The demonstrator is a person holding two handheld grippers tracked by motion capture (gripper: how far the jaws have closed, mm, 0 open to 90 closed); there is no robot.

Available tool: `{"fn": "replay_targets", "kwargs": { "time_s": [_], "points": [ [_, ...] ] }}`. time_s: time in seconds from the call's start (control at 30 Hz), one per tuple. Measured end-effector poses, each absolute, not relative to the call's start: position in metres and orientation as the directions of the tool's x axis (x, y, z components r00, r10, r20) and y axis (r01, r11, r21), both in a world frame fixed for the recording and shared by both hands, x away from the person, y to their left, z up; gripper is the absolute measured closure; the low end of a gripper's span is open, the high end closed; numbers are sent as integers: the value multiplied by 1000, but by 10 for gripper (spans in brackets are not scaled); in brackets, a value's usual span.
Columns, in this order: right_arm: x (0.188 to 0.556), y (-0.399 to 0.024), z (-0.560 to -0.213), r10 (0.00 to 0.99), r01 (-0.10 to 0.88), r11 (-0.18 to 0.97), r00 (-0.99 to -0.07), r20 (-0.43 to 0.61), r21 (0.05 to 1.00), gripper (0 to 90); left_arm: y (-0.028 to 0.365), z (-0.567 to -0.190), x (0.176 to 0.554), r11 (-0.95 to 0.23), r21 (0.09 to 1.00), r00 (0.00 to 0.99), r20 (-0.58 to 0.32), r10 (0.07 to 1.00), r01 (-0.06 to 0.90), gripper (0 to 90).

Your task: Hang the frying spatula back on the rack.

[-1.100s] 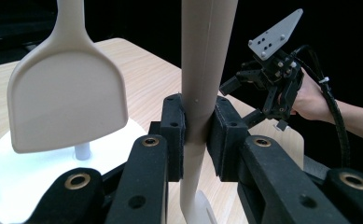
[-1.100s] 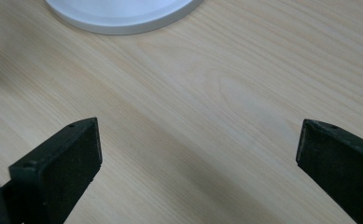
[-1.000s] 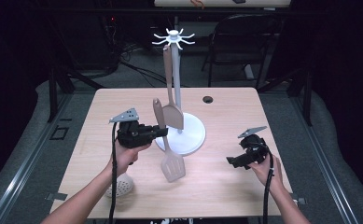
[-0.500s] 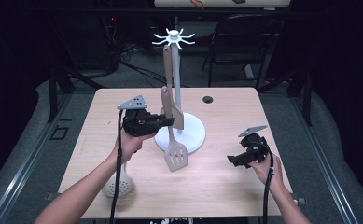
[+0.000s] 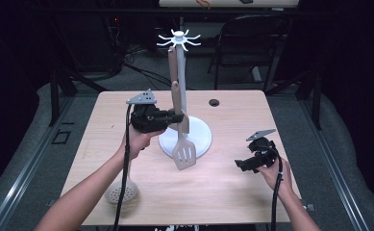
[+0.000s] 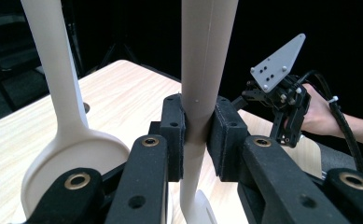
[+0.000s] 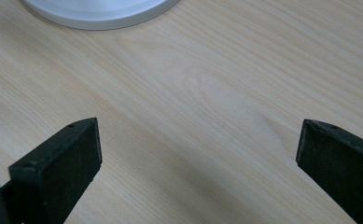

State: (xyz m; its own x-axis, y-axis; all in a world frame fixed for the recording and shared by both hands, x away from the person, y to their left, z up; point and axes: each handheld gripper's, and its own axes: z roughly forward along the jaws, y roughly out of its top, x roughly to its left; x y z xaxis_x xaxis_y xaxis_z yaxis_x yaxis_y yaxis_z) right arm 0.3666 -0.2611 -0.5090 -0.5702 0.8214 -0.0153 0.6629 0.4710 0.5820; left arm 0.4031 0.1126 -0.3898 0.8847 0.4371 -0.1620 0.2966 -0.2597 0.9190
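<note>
My left gripper (image 5: 176, 117) is shut on the handle of a beige slotted spatula (image 5: 184, 155), which hangs upright with its head just above the table, in front of the white utensil stand (image 5: 196, 139). In the left gripper view the handle (image 6: 202, 70) is clamped between the pads of the left gripper (image 6: 198, 137). The stand's pole (image 5: 180, 72) rises to a ring of hooks (image 5: 179, 38), and a second beige utensil (image 5: 173, 65) hangs along it. At the table's right my right gripper (image 5: 243, 165) is open and holds nothing; its jaws (image 7: 198, 149) stand wide apart over bare wood.
A round perforated skimmer head (image 5: 121, 192) lies near the table's front left, beside my left forearm. A dark cable hole (image 5: 214, 102) sits at the back of the table (image 5: 232, 202). The stand's base edge (image 7: 100, 9) lies ahead of the right gripper.
My left gripper has risen and moved right toward the stand, carrying the spatula from a tilt to upright. The right gripper has stayed in place.
</note>
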Motion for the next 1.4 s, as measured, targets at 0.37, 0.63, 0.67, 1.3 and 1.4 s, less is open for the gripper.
{"fn": "replay_targets", "kwargs": {
  "time_s": [0.37,0.63,0.67,1.3,1.4],
  "points": [
    [367,-261,-509,822,661,472,-569,-20,583,0,103,-375,414,-272,925,894,-131,428,265,774],
    [367,-261,-509,821,662,473,-571,-17,581,0,99,-364,425,-265,930,892,-121,435,256,774],
    [367,-261,-509,821,662,473,-571,-17,581,0,99,-364,425,-265,930,892,-121,435,256,775],
    [366,-259,-509,813,659,481,-583,-13,578,0,86,-340,439,-267,932,890,-106,443,244,774],
    [365,-257,-509,812,653,483,-584,-18,583,0,84,-337,440,-269,932,892,-105,441,243,774]
  ]
}}
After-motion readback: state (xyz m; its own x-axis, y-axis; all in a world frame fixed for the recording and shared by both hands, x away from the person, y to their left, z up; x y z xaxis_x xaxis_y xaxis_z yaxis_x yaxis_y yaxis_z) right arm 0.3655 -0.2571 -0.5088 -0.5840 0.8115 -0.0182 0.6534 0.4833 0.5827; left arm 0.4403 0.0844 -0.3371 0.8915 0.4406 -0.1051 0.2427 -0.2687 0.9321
